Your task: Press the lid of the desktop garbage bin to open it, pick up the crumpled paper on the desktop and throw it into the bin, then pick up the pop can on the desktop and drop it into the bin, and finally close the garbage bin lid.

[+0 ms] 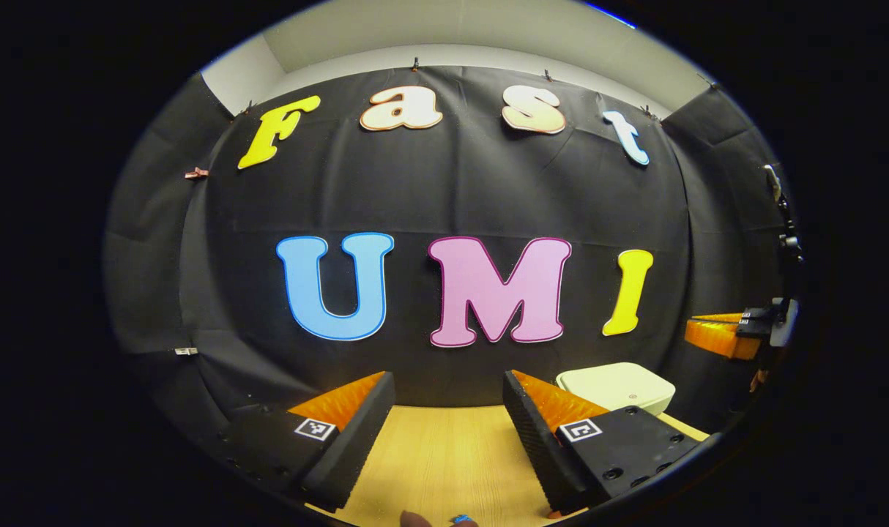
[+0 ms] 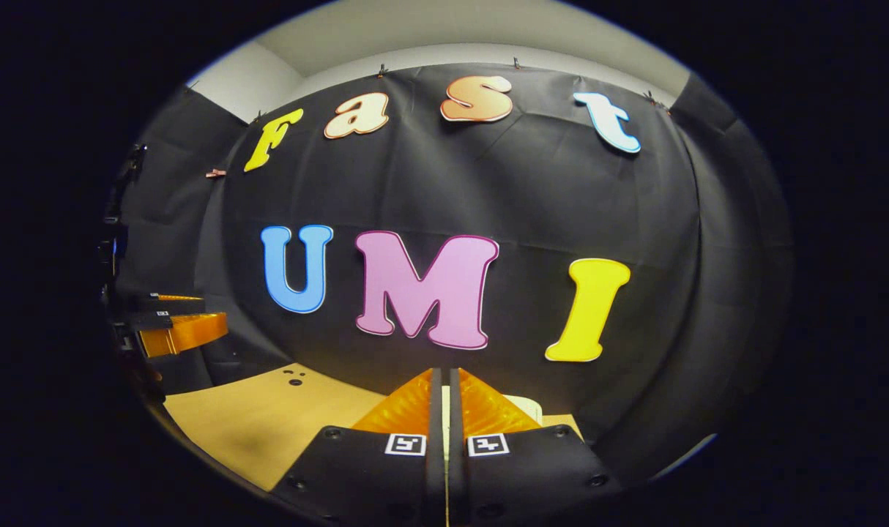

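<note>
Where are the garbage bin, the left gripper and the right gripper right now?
garbage bin (image 1: pixel 614 386): left gripper view, on its closed lid's top.
left gripper (image 1: pixel 448 410): left gripper view, in the open gap midway between fingertips.
right gripper (image 2: pixel 444 380): right gripper view, at its closed fingertips.

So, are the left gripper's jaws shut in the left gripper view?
No: the left gripper has its jaws wide apart, with bare wooden table between them.

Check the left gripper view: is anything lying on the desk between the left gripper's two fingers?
No. In the left gripper view the left gripper stands open, with bare wooden desk between its fingers; the garbage bin sits beyond its right-hand finger.
</note>
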Tool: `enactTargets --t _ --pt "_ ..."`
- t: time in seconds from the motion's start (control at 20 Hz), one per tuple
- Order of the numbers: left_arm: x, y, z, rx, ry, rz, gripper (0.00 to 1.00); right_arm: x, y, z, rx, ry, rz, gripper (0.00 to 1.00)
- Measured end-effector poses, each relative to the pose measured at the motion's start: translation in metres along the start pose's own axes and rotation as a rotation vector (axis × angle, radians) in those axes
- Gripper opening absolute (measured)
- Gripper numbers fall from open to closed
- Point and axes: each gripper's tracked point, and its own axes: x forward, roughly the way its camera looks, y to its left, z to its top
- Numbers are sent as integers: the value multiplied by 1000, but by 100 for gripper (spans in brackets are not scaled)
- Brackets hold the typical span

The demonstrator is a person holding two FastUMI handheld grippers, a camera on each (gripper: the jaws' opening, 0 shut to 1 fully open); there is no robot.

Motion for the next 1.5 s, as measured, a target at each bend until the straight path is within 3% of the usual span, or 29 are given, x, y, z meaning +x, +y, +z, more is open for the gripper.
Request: enactTargets --t 0.4,1.0,1.5 --pt "-2 -3 0 2 5 -3 95 31 -13 -38 -106 42 -42 5" --pt "3 4 -3 23 14 41 95 67 -20 -123 -37 186 -27 5" --pt "5 7 -5 31 28 60 95 73 -15 -151 4 233 -9 5"
